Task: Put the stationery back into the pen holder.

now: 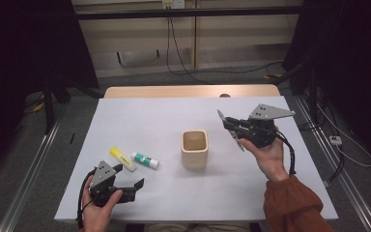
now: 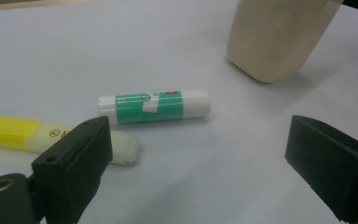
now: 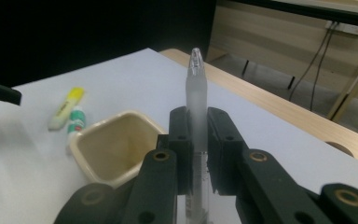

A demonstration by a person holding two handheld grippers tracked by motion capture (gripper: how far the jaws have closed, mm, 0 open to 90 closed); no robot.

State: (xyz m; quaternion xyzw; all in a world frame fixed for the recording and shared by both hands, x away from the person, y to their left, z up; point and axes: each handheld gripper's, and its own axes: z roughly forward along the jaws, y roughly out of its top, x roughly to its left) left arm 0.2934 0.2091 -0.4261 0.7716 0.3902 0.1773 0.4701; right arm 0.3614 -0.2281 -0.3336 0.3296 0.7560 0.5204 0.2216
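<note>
Left gripper view: green-and-white glue stick (image 2: pixel 154 107) label unreadable; yellow highlighter (image 2: pixel 37 136) shows "®".

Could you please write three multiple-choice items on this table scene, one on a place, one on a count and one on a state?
1. Where does the glue stick lie?
A. inside the cup
B. on the table beside the yellow highlighter
C. between the left gripper's pads

2. How many loose items lie on the table next to the left gripper?
A. two
B. four
C. none

3. What is the state of the right gripper?
A. wide open
B. shut on a pen
C. shut on the cup

Answers: 1 B, the left gripper view shows both lying flat side by side. 2 A, highlighter and glue stick. 3 B, the right gripper view shows the pads pressed on the translucent pen.
</note>
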